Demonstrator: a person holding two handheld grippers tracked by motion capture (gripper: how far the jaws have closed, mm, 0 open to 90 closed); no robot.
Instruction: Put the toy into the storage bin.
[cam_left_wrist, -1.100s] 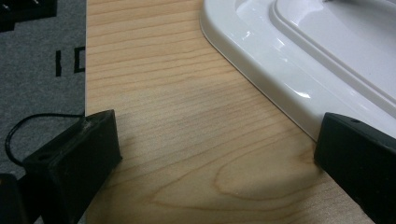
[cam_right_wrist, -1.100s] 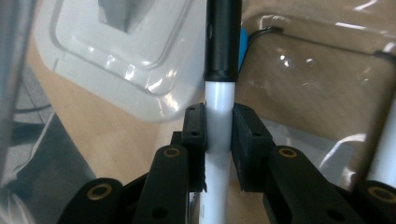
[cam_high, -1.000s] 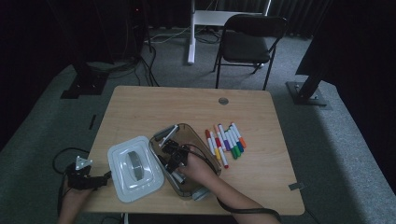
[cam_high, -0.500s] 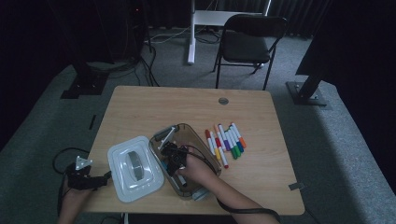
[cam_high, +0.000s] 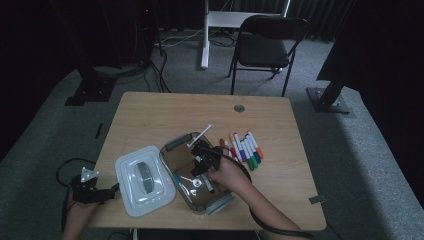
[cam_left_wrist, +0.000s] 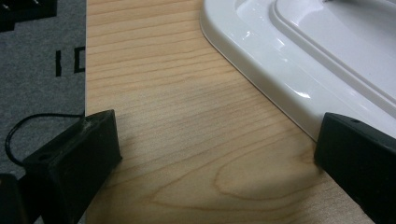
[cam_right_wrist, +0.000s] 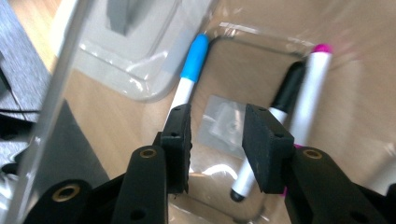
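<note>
A clear plastic box (cam_high: 172, 150) stands at the table's middle, its white lid (cam_high: 144, 180) lying beside it on the left. My right gripper (cam_high: 197, 167) hangs over the box; its jaws have just been opening and nothing is between them (cam_right_wrist: 217, 128). On the box floor below lie a blue-capped marker (cam_right_wrist: 194, 60), a black-capped marker (cam_right_wrist: 287, 88) and a pink-capped marker (cam_right_wrist: 313, 88). More markers (cam_high: 242, 147) lie in a row right of the box. My left gripper (cam_high: 114, 190) rests open at the table's front left corner, its jaws (cam_left_wrist: 215, 154) wide over bare wood next to the lid (cam_left_wrist: 299, 56).
The wooden table (cam_high: 165, 115) has a round grommet (cam_high: 239, 108) near its far edge. A black folding chair (cam_high: 262, 47) and stand bases sit on the grey carpet beyond. A cable trails off the table's front by the person's right forearm (cam_high: 260, 210).
My right gripper has lifted from low in the box and shifted right and away from the front. Its jaws have parted. The left gripper has stayed put.
</note>
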